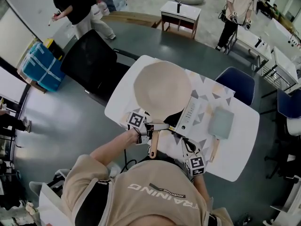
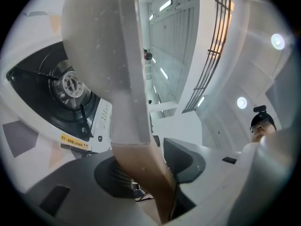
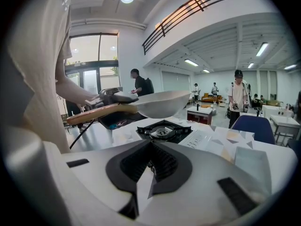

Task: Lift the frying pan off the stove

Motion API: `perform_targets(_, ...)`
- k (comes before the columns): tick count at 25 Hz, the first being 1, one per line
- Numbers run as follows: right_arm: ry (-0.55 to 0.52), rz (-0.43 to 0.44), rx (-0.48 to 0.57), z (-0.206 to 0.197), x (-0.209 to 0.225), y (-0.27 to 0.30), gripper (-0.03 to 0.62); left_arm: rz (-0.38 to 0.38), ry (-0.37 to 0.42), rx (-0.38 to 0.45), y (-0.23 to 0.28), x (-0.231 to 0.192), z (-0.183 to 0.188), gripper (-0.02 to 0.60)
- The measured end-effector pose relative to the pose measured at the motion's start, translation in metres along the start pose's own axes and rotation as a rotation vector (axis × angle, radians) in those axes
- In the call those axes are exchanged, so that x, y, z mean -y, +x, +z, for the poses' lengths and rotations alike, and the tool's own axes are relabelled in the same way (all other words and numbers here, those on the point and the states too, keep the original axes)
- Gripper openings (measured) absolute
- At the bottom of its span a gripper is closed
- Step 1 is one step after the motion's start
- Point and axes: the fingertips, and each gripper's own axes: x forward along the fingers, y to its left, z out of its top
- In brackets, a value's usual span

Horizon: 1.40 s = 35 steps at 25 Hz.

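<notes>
Frying pan (image 3: 164, 103): it's up! Clear of the stove (image 3: 164, 130), hanging in the air right above the burner, daylight showing between the two in the right gripper view.
Progress: the lift itself looks done, I'd say; the pan is carried, not resting. What's left, by my reckoning, is only carrying it off or setting it down elsewhere.
Left gripper (image 1: 156, 126): jaws clamped on the wooden handle (image 2: 146, 173), close to where it meets the pale bowl. It's the only thing bearing the pan.
Left hand pose: gripper reaching level across the table (image 1: 235, 159), handle crossing between its jaws, pan held roughly flat.
Right gripper (image 3: 150, 147): jaws together, nothing in them, no part in the lift.
Right hand pose: parked at the near table edge, tipped slightly down, facing the stove from beside its control panel.
</notes>
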Motion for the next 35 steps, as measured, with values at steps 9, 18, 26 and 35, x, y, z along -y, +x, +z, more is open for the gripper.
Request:
perform_targets(9, 0.005, -0.039, 0.111, 0.045, 0.021, -0.016, 0.005, 0.004, -0.001, -0.007, 0.002, 0.011, -0.005, 0.197)
perform_targets(18, -0.009, -0.061, 0.174, 0.070, 0.028, -0.029, 0.005, -0.008, -0.030, -0.002, 0.004, 0.014, -0.016, 0.198)
perform_targets(26, 0.001, -0.089, 0.202, 0.072, 0.029, -0.041, 0.005, -0.001, -0.063, 0.011, -0.001, 0.009, -0.024, 0.198)
perform_targets(35, 0.039, -0.125, 0.275, 0.085, 0.030, -0.048, 0.005, 0.025, -0.074, 0.014, -0.010, 0.002, -0.027, 0.198)
